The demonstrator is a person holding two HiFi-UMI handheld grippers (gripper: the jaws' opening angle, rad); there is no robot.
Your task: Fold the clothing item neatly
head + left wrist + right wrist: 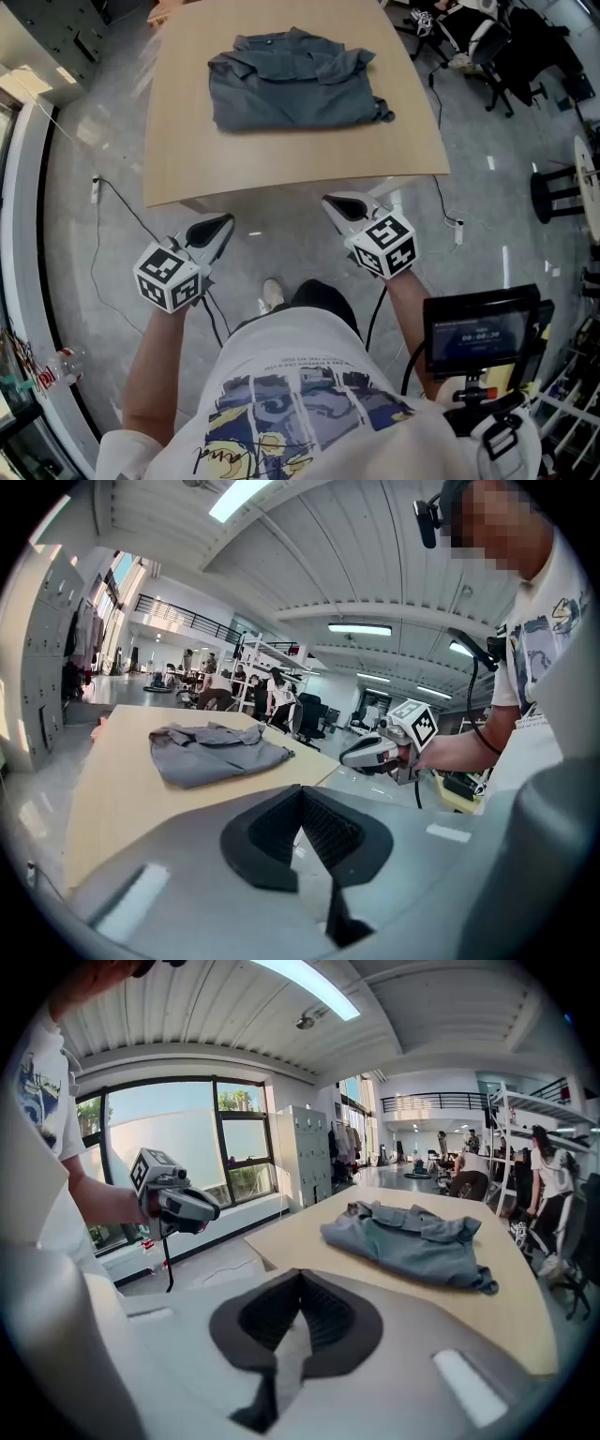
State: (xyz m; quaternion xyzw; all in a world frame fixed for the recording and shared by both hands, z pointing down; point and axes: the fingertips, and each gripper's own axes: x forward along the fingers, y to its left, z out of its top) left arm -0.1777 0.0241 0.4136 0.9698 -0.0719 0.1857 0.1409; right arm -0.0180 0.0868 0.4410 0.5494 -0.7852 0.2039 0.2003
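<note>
Surface (281,159): grey shirt (291,80) lies folded by far edge | left gripper (225,221), right gripper (331,201): off near edge, fingers (261,844) clenched empty | judgement: fold looks finished, so nothing held

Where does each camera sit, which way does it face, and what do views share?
Head view: on the head, steeply down at table, shirt, left gripper, right gripper, forearms, T-shirt.
Left gripper view: on left gripper, along its shut jaws toward the shirt; right gripper, torso at right.
Right gripper view: on right gripper, along shut jaws toward the shirt; left gripper, forearm at left.
Shared: shirt on the table.
</note>
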